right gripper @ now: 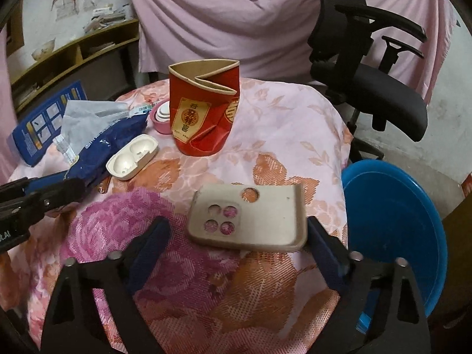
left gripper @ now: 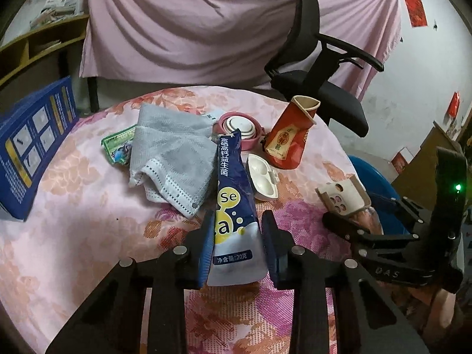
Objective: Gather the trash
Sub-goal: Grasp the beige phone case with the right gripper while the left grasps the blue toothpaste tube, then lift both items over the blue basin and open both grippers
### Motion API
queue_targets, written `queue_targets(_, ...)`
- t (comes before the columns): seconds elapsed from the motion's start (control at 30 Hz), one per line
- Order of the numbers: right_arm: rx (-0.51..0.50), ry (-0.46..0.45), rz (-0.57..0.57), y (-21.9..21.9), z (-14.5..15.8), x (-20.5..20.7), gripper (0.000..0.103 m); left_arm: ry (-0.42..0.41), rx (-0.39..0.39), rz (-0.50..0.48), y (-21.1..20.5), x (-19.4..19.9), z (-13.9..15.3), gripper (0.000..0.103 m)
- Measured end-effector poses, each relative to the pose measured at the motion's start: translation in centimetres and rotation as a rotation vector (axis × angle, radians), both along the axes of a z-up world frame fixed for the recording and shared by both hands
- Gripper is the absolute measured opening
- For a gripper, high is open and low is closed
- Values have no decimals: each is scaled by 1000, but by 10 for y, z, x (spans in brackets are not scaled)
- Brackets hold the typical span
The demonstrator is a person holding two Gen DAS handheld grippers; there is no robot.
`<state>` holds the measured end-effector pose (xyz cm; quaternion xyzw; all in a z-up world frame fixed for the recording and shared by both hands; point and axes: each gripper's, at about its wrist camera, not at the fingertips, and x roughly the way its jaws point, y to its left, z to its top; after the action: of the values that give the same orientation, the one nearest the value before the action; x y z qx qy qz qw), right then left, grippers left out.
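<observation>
A blue and white snack pouch [left gripper: 233, 206] stands between the pads of my left gripper [left gripper: 238, 221], which press on both its sides. A beige cardboard phone-case insert [right gripper: 250, 221] lies near the table's right edge between the fingers of my right gripper [right gripper: 236, 224]. Its right finger [right gripper: 321, 242] is at the insert's edge and its left finger stands well apart, so the jaws are open. A crushed red paper cup [right gripper: 203, 118] stands upright behind the insert. Between pouch and cup lies a white plastic tray [left gripper: 262, 177].
On the round table with a floral cloth [left gripper: 88, 236] lie a grey cloth [left gripper: 174, 159], a green packet [left gripper: 118, 144], a pink collapsible cup [left gripper: 239, 125] and a blue box [left gripper: 32, 144]. A blue bin [right gripper: 392, 230] sits low at the right. A black office chair [right gripper: 377, 88] stands behind.
</observation>
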<state>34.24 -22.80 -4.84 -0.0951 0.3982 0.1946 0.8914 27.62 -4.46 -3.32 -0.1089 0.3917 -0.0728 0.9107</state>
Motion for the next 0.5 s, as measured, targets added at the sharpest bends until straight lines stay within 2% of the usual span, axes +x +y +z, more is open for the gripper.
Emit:
queue_targets(0.07,3,-4,-5,-2,1,0,78,-4,1,6,1,-2,1,26)
queue_targets(0.27,1,-21,1,-1,1,-4,78,-31,5,29,1,-17,6,25)
queue_targets(0.5,50,-111,-13,-10,12,-17,77,-141,19,48,-6,-39,19,25)
